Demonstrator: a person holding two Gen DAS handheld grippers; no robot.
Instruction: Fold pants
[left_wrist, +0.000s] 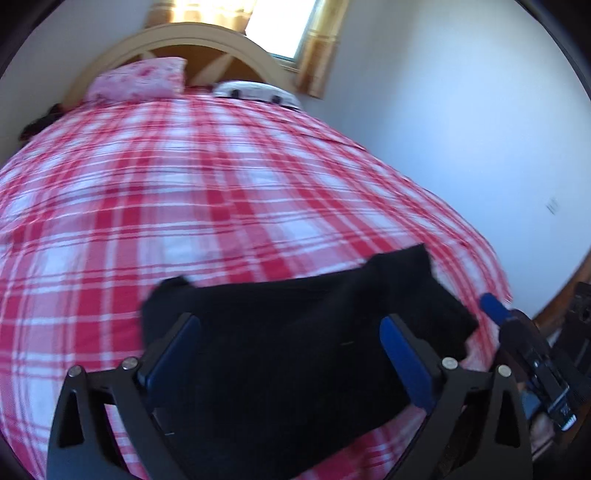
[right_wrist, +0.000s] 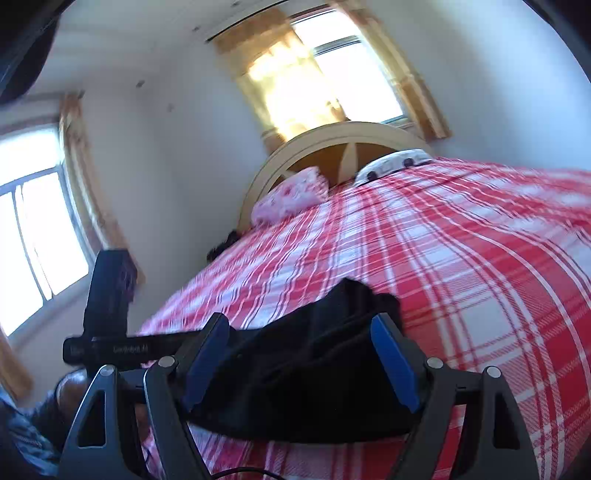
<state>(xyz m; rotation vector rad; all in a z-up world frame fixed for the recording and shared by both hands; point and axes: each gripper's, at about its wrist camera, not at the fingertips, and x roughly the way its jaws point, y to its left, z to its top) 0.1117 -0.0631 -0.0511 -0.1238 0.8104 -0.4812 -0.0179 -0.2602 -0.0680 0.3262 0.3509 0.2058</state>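
- The pants (left_wrist: 295, 354) are black and lie bunched in a low heap on the bed (left_wrist: 184, 206), near its foot edge, on a red-and-white plaid cover.
- Only the left wrist view shows the right gripper (left_wrist: 493, 302) from outside: it sits just beside the right end of the pants, one blue pad forward (its own jaws cannot be read from there).
- Only the right wrist view shows a second window (right_wrist: 33, 236) on the left wall, and the left gripper's body (right_wrist: 107, 314) as a dark block beside the left end of the heap.
- Both views show the pink pillow (left_wrist: 138, 79), a white device (left_wrist: 255, 92) by the curved headboard (left_wrist: 177, 40), and the curtained window (left_wrist: 280, 26) behind it.
- The right wrist view shows the folds of the pants more clearly, with a raised ridge toward the far end (right_wrist: 347, 291); in the left wrist view the cloth reads as a flat dark shape with one corner sticking up.
- Left gripper (left_wrist: 291, 336): jaws wide apart, held low over the pants, pointing up the bed; the cloth fills the gap between the blue pads, and no pad visibly pinches it.
- Right gripper (right_wrist: 301, 339): jaws also wide, tilted (the room leans in its view), low over the heap with cloth between the pads, not clamped.
- Both views are somewhat blurred.
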